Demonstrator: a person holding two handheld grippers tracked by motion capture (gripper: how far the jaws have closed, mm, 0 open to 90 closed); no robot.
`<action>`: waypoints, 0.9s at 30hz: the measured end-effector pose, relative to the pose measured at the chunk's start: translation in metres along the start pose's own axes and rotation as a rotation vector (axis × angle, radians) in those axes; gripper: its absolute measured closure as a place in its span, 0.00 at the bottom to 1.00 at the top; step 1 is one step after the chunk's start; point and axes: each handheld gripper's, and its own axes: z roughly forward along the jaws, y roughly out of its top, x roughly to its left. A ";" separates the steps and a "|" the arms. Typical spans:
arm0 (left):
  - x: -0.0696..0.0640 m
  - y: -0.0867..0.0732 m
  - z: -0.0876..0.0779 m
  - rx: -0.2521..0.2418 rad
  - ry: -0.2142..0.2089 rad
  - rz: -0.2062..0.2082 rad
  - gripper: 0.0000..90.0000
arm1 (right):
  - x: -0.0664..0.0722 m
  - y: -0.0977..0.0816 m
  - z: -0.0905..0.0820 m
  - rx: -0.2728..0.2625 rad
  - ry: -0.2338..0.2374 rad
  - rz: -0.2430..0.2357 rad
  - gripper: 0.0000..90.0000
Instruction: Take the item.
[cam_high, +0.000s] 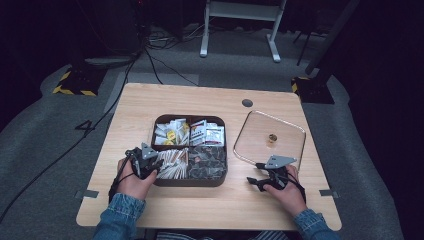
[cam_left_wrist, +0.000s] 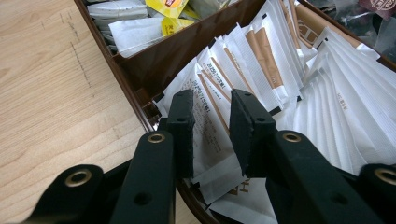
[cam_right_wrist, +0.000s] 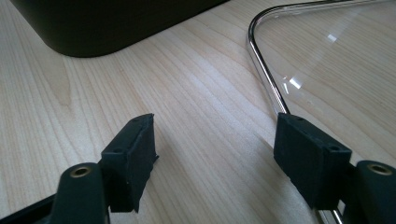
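Observation:
A dark brown box (cam_high: 190, 183) with four compartments sits mid-table, full of sachets. My left gripper (cam_high: 156, 167) dips into its front-left compartment, over white and brown stick sachets (cam_high: 174, 162). In the left gripper view the jaws of this gripper (cam_left_wrist: 212, 100) stand a little apart on either side of one white-and-brown sachet (cam_left_wrist: 210, 133), which lies flat among the others (cam_left_wrist: 280, 60); the pads do not visibly press on it. My right gripper (cam_high: 256, 174) rests on the table right of the box, open (cam_right_wrist: 215, 128), with bare wood between its jaws.
A clear glass lid (cam_high: 290, 127) with a metal rim (cam_right_wrist: 261, 70) and a small brass knob (cam_high: 272, 138) lies right of the box, just beyond my right gripper. The box's dark corner (cam_right_wrist: 107, 23) is ahead of it. The back compartments hold white and yellow packets (cam_left_wrist: 140, 28).

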 end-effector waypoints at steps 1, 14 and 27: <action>0.000 0.000 0.000 0.002 0.008 0.003 0.79 | 0.000 0.000 0.000 0.000 0.000 0.000 0.33; -0.011 0.007 0.001 0.084 0.138 0.100 0.89 | 0.000 0.000 0.000 -0.001 0.001 -0.001 0.34; -0.006 0.006 0.009 0.098 0.097 0.065 0.90 | 0.001 0.000 -0.001 -0.002 0.002 -0.005 0.35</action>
